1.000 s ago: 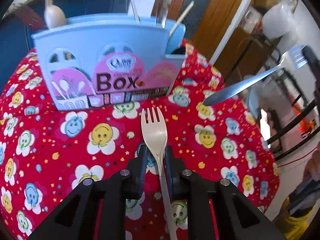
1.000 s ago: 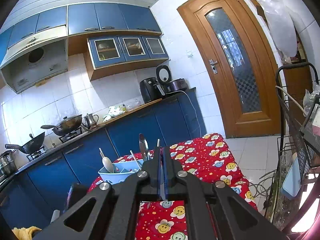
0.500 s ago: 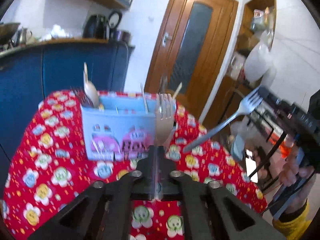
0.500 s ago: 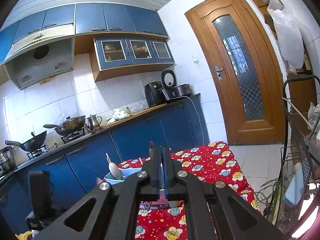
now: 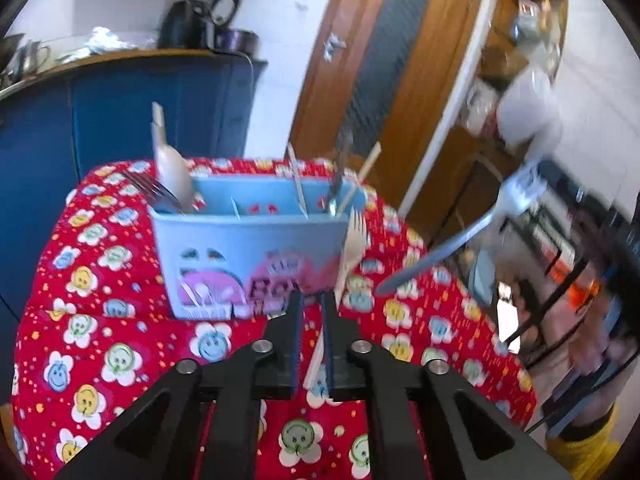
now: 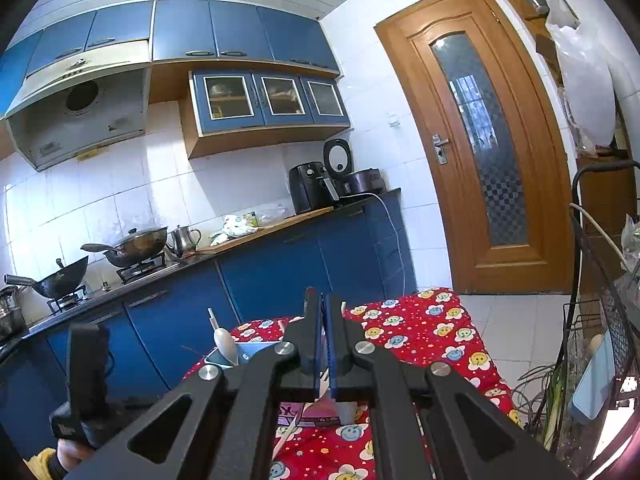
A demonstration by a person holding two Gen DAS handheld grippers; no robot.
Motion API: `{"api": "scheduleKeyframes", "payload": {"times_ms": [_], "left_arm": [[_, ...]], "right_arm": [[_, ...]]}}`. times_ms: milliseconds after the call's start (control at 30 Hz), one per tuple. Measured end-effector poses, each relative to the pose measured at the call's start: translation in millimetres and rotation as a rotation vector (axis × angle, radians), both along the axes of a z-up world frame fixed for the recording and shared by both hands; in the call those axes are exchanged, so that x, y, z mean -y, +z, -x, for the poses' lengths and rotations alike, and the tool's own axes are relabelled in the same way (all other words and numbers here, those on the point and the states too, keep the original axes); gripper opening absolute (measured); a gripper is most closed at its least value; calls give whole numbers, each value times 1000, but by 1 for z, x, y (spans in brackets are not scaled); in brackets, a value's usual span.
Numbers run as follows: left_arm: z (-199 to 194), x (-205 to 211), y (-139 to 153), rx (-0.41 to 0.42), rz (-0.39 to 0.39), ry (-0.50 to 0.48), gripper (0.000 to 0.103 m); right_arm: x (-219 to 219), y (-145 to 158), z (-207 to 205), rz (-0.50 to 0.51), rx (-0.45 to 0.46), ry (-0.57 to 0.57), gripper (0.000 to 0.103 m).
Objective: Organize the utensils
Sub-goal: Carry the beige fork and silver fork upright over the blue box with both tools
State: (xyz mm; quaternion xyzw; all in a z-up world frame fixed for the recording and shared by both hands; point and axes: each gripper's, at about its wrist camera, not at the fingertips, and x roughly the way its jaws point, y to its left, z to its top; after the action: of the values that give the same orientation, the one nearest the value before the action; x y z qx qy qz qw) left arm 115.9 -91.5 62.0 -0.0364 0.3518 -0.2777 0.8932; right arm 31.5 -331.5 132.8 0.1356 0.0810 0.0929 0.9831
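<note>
Two tongs each pinch a fork: the left gripper holds a cream fork, the right gripper a metal fork. Both forks hang near the blue box, which already has some spoons. These two forks still need dropping in.

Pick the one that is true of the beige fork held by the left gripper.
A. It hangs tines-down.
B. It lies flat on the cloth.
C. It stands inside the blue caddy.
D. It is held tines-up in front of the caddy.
D: the left gripper clamps the beige fork by its handle, tines pointing up, in front of the blue caddy.
</note>
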Motion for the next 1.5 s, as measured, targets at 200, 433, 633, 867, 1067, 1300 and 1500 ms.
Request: {"api": "scheduleKeyframes", "payload": {"times_ms": [200,433,633,867,1067,1300,1500], "left_arm": [[-7,27,-14,-40,-62,-52,25],[-17,58,-20,-26,-165,-86,31],[-31,76,-28,-31,-225,-84,31],[-45,84,-35,-52,-246,-52,17],[-37,79,-33,-43,-194,-60,6],[-11,54,1,75,-67,-47,5],[-4,27,37,190,41,15,5]], "right_arm": [[9,2,5,-1,11,-22,4],[17,1,7,-5,14,-36,4],[23,-2,7,-17,11,-42,4],[28,-3,7,-10,15,-56,4],[29,-5,7,-11,7,-62,4],[24,-1,6,0,13,-61,4],[15,5,-1,21,23,-47,4]]}}
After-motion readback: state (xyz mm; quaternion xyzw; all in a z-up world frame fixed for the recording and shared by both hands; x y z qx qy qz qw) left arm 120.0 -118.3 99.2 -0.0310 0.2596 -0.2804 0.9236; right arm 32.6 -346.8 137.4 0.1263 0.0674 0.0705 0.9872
